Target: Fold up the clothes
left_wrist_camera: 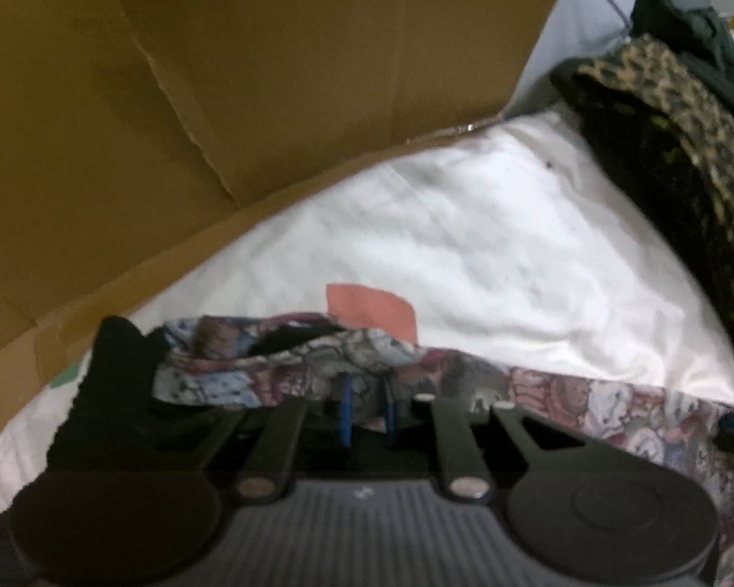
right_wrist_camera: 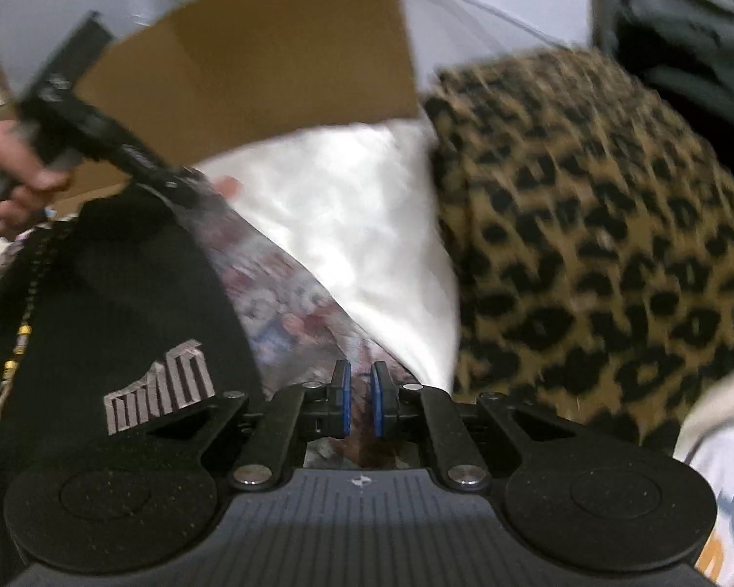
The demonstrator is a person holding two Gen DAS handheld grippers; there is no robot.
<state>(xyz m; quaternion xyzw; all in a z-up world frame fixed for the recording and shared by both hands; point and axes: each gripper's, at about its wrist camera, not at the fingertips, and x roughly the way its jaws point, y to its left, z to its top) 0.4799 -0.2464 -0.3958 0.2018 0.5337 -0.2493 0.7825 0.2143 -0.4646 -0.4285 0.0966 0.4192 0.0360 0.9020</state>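
Note:
A black garment (right_wrist_camera: 122, 303) with a grey logo and a cartoon-printed band (left_wrist_camera: 279, 367) lies across a white sheet (left_wrist_camera: 465, 244). My left gripper (left_wrist_camera: 368, 408) is shut on the printed band, whose fabric bunches up between the blue pads. In the right wrist view this left gripper (right_wrist_camera: 186, 188) reaches in from the upper left, held by a hand (right_wrist_camera: 19, 181). My right gripper (right_wrist_camera: 360, 401) is shut on the printed band (right_wrist_camera: 288, 313) at its near end, its pads nearly touching with cloth between them.
A leopard-print garment (right_wrist_camera: 587, 244) is heaped at the right, reaching the sheet's edge. A brown cardboard sheet (left_wrist_camera: 220, 73) stands behind the white sheet. Dark clothing (right_wrist_camera: 685, 24) is piled at the far right. A white garment (right_wrist_camera: 724, 464) shows at the lower right.

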